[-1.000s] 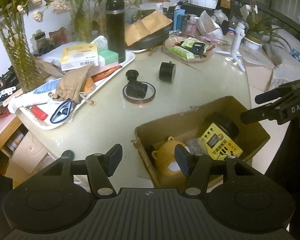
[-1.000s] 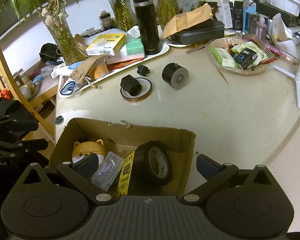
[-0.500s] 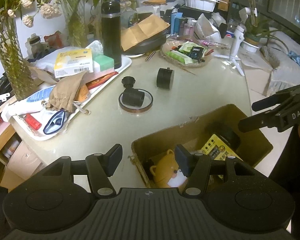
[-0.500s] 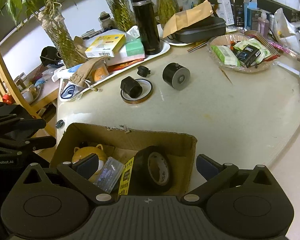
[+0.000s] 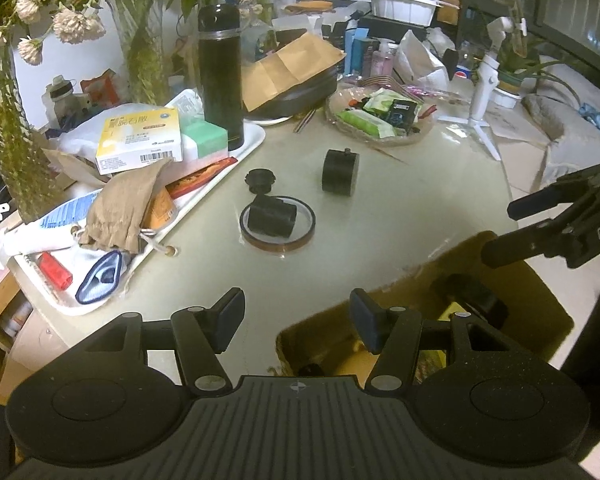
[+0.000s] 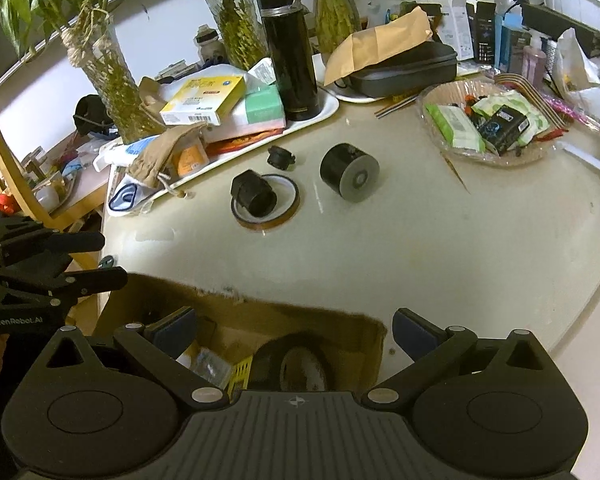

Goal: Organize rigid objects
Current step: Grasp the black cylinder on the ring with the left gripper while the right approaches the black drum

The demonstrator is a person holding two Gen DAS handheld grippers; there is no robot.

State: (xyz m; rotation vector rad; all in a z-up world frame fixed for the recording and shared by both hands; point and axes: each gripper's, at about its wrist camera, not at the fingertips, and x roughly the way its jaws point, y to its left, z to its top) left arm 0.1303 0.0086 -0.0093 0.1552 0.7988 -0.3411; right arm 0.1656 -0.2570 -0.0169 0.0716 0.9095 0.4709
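Note:
A brown cardboard box [image 5: 540, 292] [image 6: 300, 316] sits at the table's near edge, holding a black tape roll [image 6: 300, 364], a yellow item [image 5: 452, 312] and other pieces. On the table beyond lie a black cylinder [image 5: 340, 172] [image 6: 350, 172], a small black cap [image 5: 260, 180] [image 6: 281, 158], and a black part [image 5: 271, 218] [image 6: 254, 194] lying on an amber tape ring [image 5: 300, 236] [image 6: 284, 216]. My left gripper [image 5: 296, 318] is open and empty above the box's left corner. My right gripper [image 6: 294, 330] is open and empty over the box.
A white tray [image 5: 256, 136] at the left carries a black flask [image 5: 220, 76], boxes and a cloth pouch [image 5: 128, 204]. A glass dish of packets [image 6: 484, 124] stands back right. Vases of plants [image 5: 4, 128] line the left. A white tripod [image 5: 484, 92] stands at the right edge.
Both grippers have drawn back and up from the box. The box sits lower in both views and its contents are more hidden.

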